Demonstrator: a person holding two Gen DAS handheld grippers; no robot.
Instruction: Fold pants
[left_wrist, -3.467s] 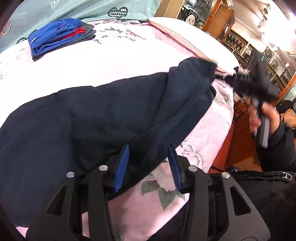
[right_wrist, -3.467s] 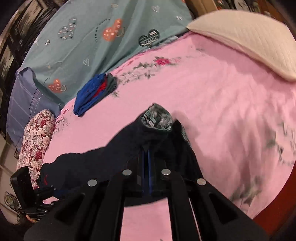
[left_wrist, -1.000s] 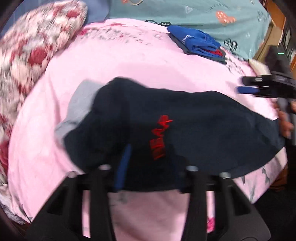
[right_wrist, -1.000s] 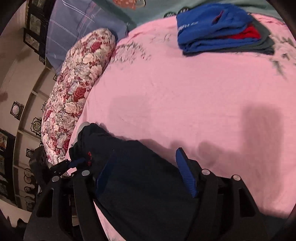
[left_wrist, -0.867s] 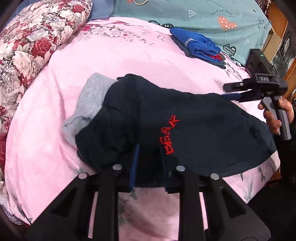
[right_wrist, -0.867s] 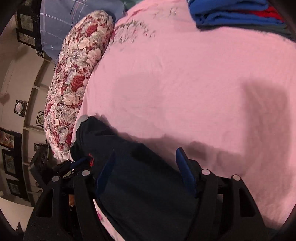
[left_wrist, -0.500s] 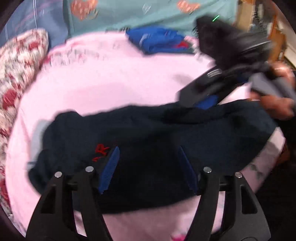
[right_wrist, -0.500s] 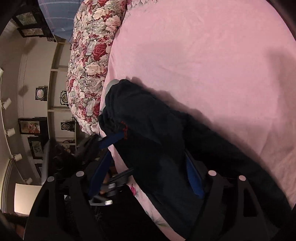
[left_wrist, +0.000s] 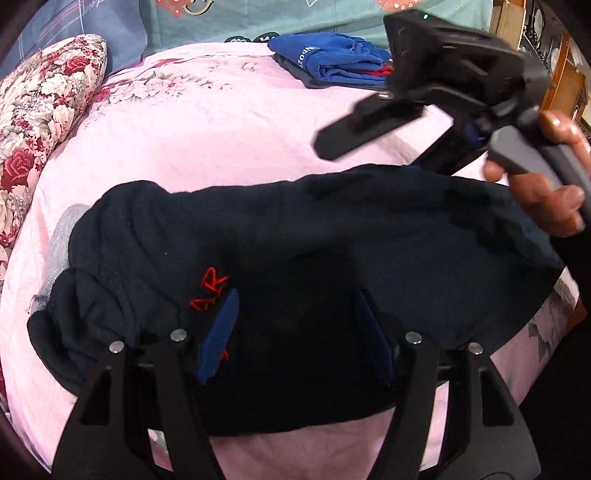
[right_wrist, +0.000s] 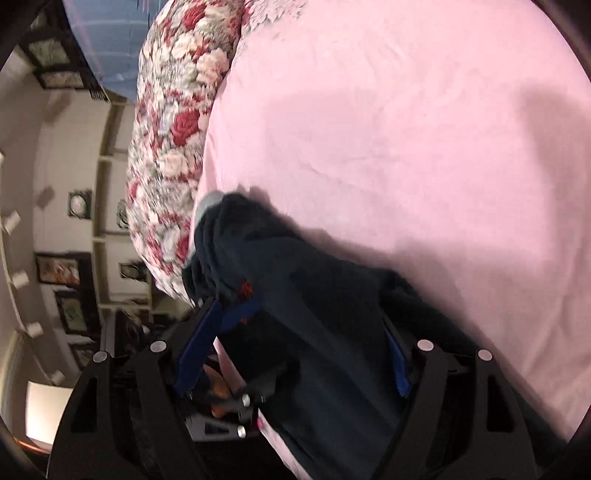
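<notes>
Now, at the far left, a floral pillow lies along the edge of the pink bed. Just beside it begins the bunched waist end of the dark navy pants, with a bit of grey lining showing and red embroidered letters on the cloth. The pants stretch across the near part of the bed toward its right edge. My left gripper hangs low over them near the letters, its blue pads spread wide with nothing between them. Further back, a folded stack of blue clothes rests near the teal bedding. At the right, my right gripper hovers above the other end of the pants, held in my right hand; its fingers are likewise apart, gripping nothing, with the dark cloth spread beneath them.
</notes>
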